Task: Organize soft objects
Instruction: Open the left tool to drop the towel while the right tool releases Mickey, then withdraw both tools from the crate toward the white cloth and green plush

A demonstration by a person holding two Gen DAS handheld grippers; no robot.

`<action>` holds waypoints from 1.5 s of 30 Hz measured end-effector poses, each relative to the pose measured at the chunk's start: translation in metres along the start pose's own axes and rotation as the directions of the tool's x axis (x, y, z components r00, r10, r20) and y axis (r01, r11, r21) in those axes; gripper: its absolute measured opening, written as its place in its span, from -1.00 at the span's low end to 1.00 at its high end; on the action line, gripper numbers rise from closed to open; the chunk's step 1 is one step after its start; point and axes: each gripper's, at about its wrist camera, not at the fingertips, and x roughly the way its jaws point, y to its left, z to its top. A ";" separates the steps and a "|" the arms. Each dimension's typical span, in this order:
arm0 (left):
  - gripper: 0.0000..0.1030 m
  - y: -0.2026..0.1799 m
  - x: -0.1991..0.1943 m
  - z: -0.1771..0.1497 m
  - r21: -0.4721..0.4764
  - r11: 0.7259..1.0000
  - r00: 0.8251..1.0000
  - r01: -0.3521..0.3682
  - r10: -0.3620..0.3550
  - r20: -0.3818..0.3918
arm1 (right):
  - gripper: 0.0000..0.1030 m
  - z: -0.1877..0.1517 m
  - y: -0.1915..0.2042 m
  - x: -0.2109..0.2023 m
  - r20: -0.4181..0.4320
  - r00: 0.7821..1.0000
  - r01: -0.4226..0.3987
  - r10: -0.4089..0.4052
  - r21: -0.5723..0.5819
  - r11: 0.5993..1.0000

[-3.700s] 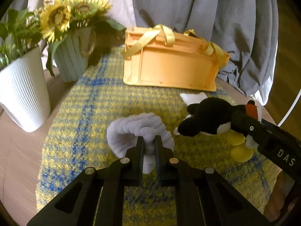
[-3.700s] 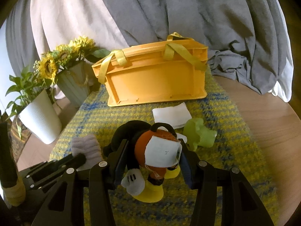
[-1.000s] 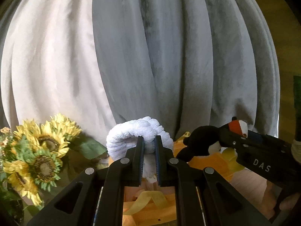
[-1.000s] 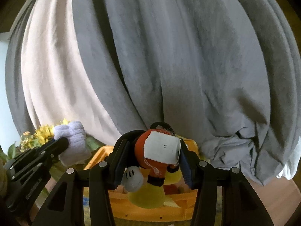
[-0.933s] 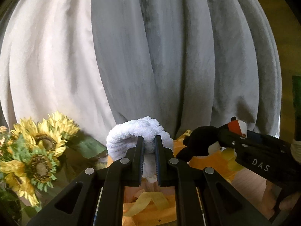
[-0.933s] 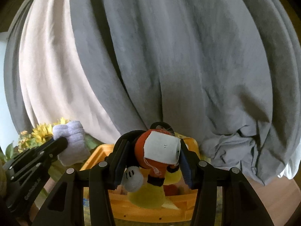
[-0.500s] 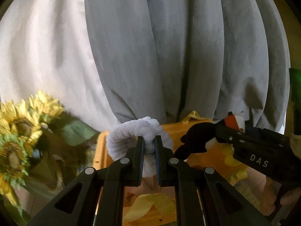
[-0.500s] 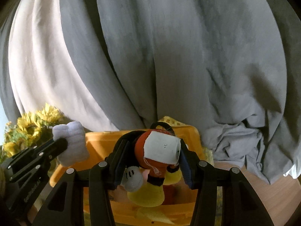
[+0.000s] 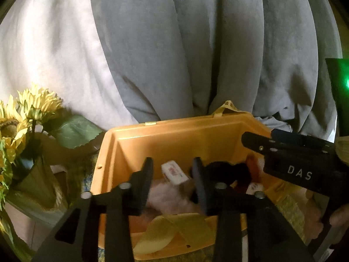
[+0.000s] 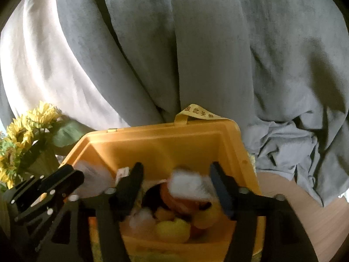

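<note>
Both grippers over open orange bin [image 9: 152,139]. Left gripper [image 9: 172,174] released, fingers spread, nothing between them; fluffy white toy [image 9: 165,196] lies in bin just below and beyond fingertips, its tag showing. Right gripper [image 10: 176,181] also released, fingers wide apart; black-and-orange plush [image 10: 178,198] with yellow feet sits blurred in bin between and beneath them. Sunflowers [image 9: 26,113] at left. Grey curtain [image 10: 196,54] behind.

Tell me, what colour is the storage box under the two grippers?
The box is orange-yellow, with paler yellow ribbon handles; the right wrist view shows it best.
</note>
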 end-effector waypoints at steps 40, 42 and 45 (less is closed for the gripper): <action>0.37 -0.043 -0.137 -0.036 0.111 0.993 0.987 0.052 -0.067 0.145 | 0.49 -0.060 0.000 -0.160 0.106 0.971 0.211 -0.213 0.035 0.977; 0.37 -0.047 -0.137 -0.042 0.125 0.990 0.988 0.069 -0.085 0.128 | 0.49 -0.069 -0.002 -0.163 0.087 0.969 0.227 -0.230 0.040 0.973; 0.37 -0.052 -0.138 -0.051 0.146 0.986 0.989 0.086 -0.102 0.109 | 0.49 -0.080 -0.006 -0.166 0.059 0.969 0.238 -0.241 0.048 0.970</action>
